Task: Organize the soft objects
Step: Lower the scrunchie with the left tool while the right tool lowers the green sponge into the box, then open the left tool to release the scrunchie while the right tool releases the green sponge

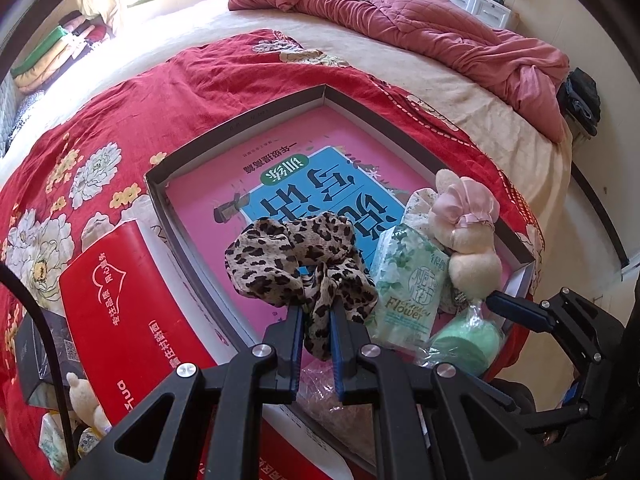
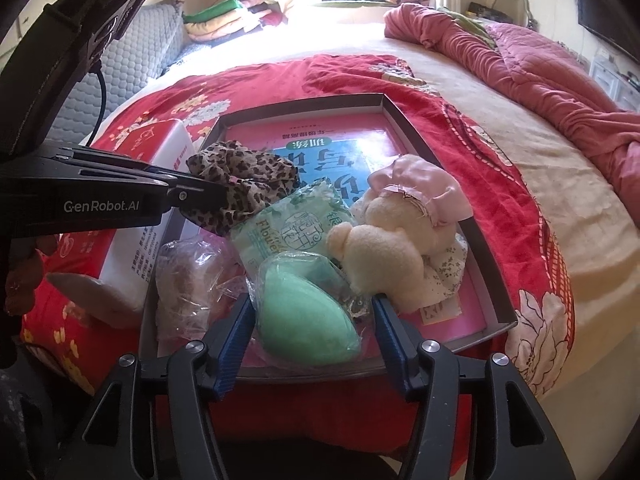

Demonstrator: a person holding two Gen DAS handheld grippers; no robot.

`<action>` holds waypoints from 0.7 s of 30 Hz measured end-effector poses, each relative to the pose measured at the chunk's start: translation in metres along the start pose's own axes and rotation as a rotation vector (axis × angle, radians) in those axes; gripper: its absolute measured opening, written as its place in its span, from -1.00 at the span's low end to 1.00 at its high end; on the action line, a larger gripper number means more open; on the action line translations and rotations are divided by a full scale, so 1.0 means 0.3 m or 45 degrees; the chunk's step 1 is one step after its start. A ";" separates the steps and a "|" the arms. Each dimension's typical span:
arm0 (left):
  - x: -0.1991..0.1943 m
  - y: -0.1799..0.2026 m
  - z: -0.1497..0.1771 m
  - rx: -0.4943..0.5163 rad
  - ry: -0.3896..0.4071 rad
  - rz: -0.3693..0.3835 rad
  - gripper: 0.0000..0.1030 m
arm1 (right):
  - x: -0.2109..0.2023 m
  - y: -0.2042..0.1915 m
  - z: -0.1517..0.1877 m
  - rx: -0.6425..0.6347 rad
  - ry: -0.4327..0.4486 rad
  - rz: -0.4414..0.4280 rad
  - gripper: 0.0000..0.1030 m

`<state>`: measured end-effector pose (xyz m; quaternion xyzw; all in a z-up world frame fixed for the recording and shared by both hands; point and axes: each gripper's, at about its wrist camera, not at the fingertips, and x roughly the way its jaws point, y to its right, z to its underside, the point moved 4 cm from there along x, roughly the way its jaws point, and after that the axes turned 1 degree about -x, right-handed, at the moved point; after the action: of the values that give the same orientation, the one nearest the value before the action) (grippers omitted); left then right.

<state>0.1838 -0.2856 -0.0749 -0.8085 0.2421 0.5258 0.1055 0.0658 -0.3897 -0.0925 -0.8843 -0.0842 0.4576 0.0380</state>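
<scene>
Leopard-print fabric, a scrunchie (image 1: pixel 300 264), is pinched between the narrowed fingers of the left gripper (image 1: pixel 316 320) and held above the shallow grey box (image 1: pixel 240 120) that lies on the red floral bedspread (image 1: pixel 160 76). In the right wrist view the scrunchie is seen at about ten o'clock of the box interior. The right gripper (image 2: pixel 316 320) is held with its fingers wide, on either side of a green sponge in clear wrap (image 2: pixel 308 316) at the box's six o'clock edge; nothing is gripped by it.

Several risks are judged from here. The loose fabric could catch on a fingertip when released and be dragged back out. If it is dropped too near the box wall, it could be left draped over the rim. The sponge's slick wrap could slip if squeezed off-centre, and the plush toy (image 2: pixel 396 240) leaning just beside it could be knocked over.

Counted inside the box: one scrunchie, one tissue pack (image 2: pixel 288 224), one wrapped green sponge, one cream plush toy with a pink cap, one clear bag with brownish contents (image 2: pixel 188 280), and one pink book (image 1: pixel 224 184) underneath. Outside, one red-and-white carton (image 1: pixel 132 300) is seen at nine o'clock.
</scene>
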 end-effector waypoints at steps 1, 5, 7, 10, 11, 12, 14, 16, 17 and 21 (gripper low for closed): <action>0.001 0.000 0.001 0.000 -0.004 -0.002 -0.76 | -0.002 0.001 -0.001 0.001 0.002 0.003 0.32; -0.001 0.002 0.005 0.000 -0.013 0.002 -0.76 | -0.021 0.008 -0.010 0.017 0.029 0.003 0.34; -0.003 0.003 0.006 -0.003 -0.018 0.004 -0.75 | -0.035 0.015 -0.014 0.032 0.052 0.001 0.34; -0.008 0.004 0.008 -0.003 -0.020 0.005 -0.74 | -0.053 0.025 -0.020 0.054 0.082 0.002 0.35; -0.010 0.004 0.009 -0.003 -0.021 0.008 -0.73 | -0.057 0.029 -0.022 0.060 0.091 0.008 0.35; -0.009 0.004 0.008 -0.005 -0.022 0.008 -0.71 | -0.061 0.033 -0.024 0.064 0.100 0.017 0.35; -0.013 0.006 0.009 -0.002 -0.024 0.010 -0.65 | -0.069 0.040 -0.029 0.074 0.112 0.027 0.35; -0.017 0.010 0.011 0.008 -0.024 0.005 -0.52 | -0.078 0.047 -0.032 0.087 0.128 0.032 0.35; -0.020 0.013 0.011 0.016 -0.022 0.002 -0.50 | -0.082 0.051 -0.034 0.094 0.134 0.035 0.35; -0.032 0.016 0.011 0.027 -0.006 -0.008 -0.49 | -0.096 0.063 -0.039 0.117 0.155 0.037 0.36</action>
<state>0.1756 -0.2857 -0.0672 -0.8070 0.2449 0.5248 0.1161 0.0612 -0.4135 -0.0653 -0.9089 -0.0481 0.4070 0.0769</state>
